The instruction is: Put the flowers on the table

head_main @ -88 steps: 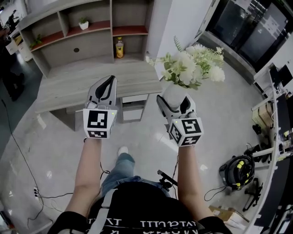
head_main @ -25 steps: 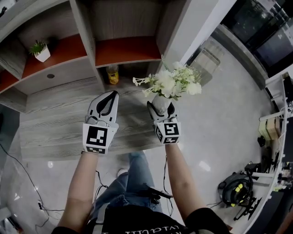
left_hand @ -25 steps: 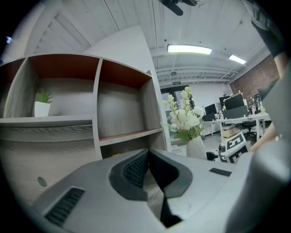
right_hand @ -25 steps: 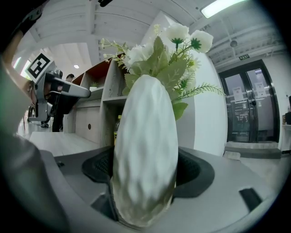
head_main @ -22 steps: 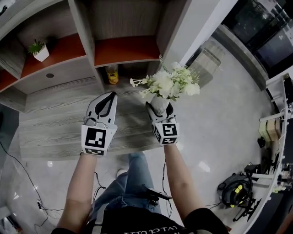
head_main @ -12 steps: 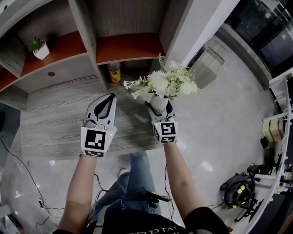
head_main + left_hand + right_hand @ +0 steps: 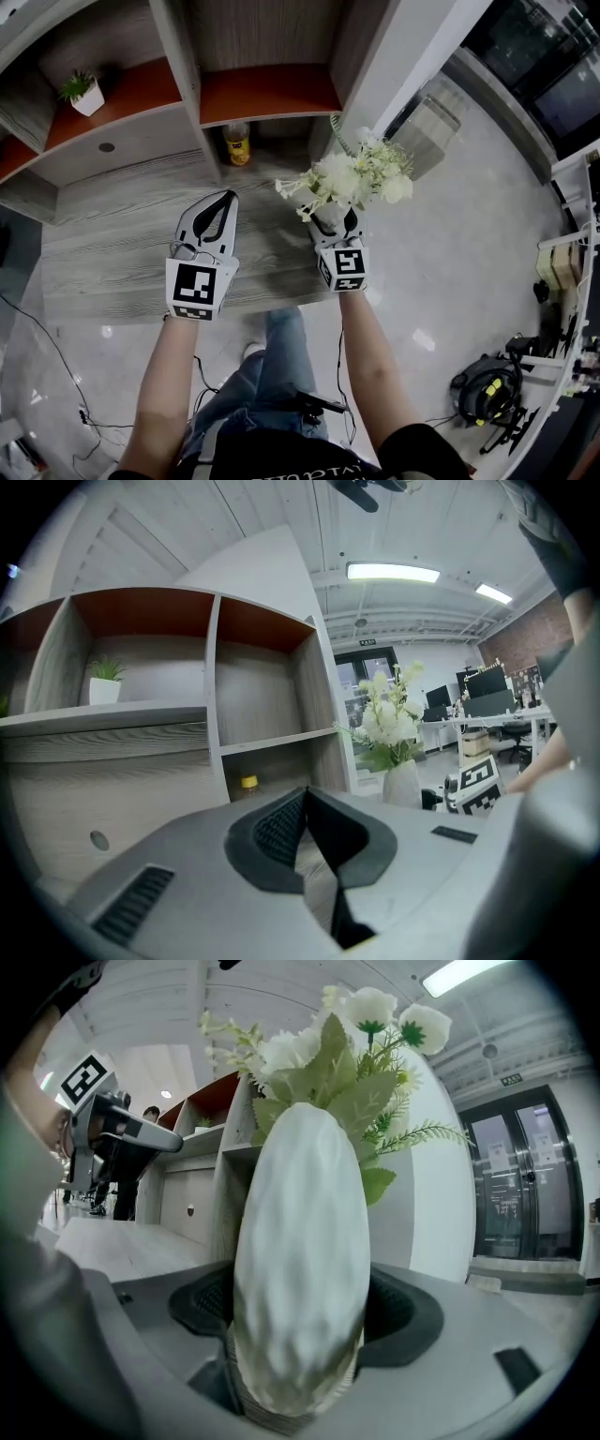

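Note:
My right gripper (image 7: pixel 334 223) is shut on a white ribbed vase (image 7: pixel 300 1269) of white flowers with green leaves (image 7: pixel 352 176), its dark pads (image 7: pixel 208 1303) pressing both sides. The vase (image 7: pixel 329 217) stands upright over the right end of the grey wooden table (image 7: pixel 112 253). Its base is hidden, so I cannot tell whether it touches the top. My left gripper (image 7: pixel 215 217) hovers over the table to the vase's left, shut and empty, its tips together (image 7: pixel 305 795). From the left gripper view the flowers (image 7: pixel 389 719) rise to the right.
Behind the table stands a shelf unit with red boards (image 7: pixel 262 92). A yellow-capped bottle (image 7: pixel 237 143) sits in its lowest bay, a small potted plant (image 7: pixel 84 92) higher up. A white column (image 7: pixel 403 66) stands right of the vase. Cables and gear (image 7: pixel 487 389) lie on the floor.
The person has walked up to the table, bringing both grippers over its top. In the last half second the bouquet has swung from leaning left back to the right.

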{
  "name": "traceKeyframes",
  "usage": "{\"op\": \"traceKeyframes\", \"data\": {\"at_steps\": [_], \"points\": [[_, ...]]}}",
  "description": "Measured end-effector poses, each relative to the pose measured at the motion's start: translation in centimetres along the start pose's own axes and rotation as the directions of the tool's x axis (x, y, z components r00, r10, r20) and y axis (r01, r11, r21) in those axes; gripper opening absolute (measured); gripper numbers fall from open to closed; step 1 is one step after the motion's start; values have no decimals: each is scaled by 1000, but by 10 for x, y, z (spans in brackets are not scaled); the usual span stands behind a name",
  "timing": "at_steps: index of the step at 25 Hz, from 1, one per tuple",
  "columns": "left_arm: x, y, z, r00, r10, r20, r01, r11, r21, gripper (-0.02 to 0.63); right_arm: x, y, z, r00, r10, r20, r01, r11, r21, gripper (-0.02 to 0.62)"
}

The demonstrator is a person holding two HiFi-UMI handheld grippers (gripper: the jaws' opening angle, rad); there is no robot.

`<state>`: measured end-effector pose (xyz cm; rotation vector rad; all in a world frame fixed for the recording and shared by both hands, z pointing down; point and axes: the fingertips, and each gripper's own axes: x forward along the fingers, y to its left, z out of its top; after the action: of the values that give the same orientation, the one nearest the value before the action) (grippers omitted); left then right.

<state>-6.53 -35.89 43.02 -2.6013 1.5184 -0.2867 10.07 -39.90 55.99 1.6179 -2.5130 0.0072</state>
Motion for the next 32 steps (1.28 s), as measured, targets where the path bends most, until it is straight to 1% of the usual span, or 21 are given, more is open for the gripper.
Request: {"op": "traceKeyframes", "data": {"at_steps": [7, 12, 16, 23, 32], "points": [[-3, -2, -4, 1000, -8, -5, 8, 1000, 1, 11, 2, 0, 0, 1000, 13, -13, -13, 1000, 6, 371], [-7, -1, -3, 1000, -6, -8, 6, 1000, 3, 11, 0, 1, 0, 1000, 6, -18, -6, 1000, 4, 371], [-8, -1, -3, 1000, -4, -8, 4, 1000, 2, 11, -2, 1, -2, 1000, 8, -23, -8, 1000, 27, 371], [-15, -3, -7, 1000, -7, -9, 7, 1000, 5, 11, -9, -1, -10, 1000, -12, -21, 14, 993, 115, 411], [-25, -11, 3, 1000, -10, 5, 10, 1000, 10, 11, -28, 0, -2, 1000, -24, -12, 26, 993, 116, 415]]}}
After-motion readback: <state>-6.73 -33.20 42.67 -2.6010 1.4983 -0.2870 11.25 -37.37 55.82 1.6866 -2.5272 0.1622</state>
